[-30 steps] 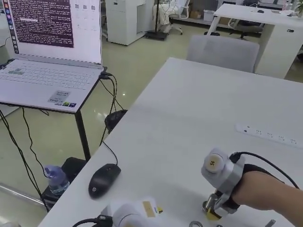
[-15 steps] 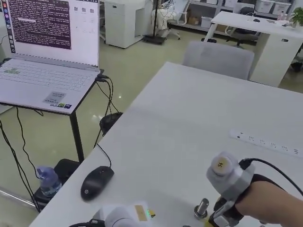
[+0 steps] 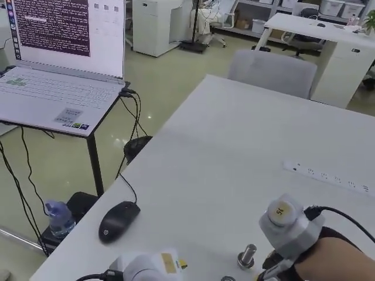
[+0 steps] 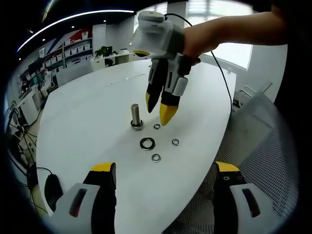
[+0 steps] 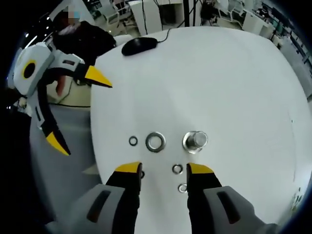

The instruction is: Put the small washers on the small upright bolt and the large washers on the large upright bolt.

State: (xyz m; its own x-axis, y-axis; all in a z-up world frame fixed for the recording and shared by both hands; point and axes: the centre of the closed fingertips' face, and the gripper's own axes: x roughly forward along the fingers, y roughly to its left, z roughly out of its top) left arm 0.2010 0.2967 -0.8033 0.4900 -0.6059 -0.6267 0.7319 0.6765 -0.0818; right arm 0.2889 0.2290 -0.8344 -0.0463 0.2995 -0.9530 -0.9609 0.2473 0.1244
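Right tongs [image 5: 164, 168] backed off the upright bolt [image 5: 195, 141], parted, apparently empty.

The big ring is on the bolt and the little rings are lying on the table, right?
No. The big ring lies on the table beside the bolt, not on it; the right gripper view shows this. The little rings do lie on the table.

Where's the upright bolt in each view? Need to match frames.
Head view: upright bolt near the bottom edge, right of centre.
Left gripper view: bolt just left of centre, standing on the white table.
Right gripper view: bolt right of centre, seen from above.
Shared landmark: large washer, lying flat beside the bolt in both gripper views.
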